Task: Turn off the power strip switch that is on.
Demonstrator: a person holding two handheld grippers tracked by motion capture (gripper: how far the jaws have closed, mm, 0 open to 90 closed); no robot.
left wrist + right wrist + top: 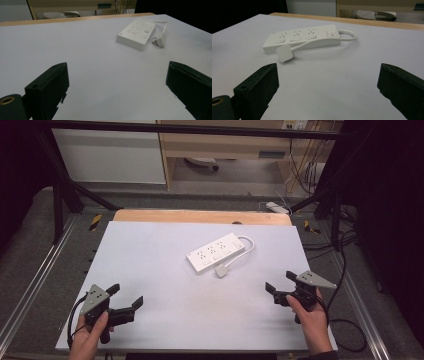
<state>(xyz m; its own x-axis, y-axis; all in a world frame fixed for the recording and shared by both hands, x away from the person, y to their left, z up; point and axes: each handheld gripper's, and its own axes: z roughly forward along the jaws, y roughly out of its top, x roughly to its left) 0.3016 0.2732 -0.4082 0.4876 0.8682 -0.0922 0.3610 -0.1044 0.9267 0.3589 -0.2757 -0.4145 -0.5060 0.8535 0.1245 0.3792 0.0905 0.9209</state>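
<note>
At lower left of the high view the left gripper (126, 296) hovers wide open, holding nothing. The strip (216, 252) lies above centre on the surface (150, 270) (its plug (221, 271) just beside it). At lower right, the right gripper (280, 283) gapes empty.

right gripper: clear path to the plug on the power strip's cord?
Probably yes. The right gripper is open, and bare table lies between it and the plug. The plug rests on the near side of the power strip, facing the jaws, with nothing lying between them.
</note>
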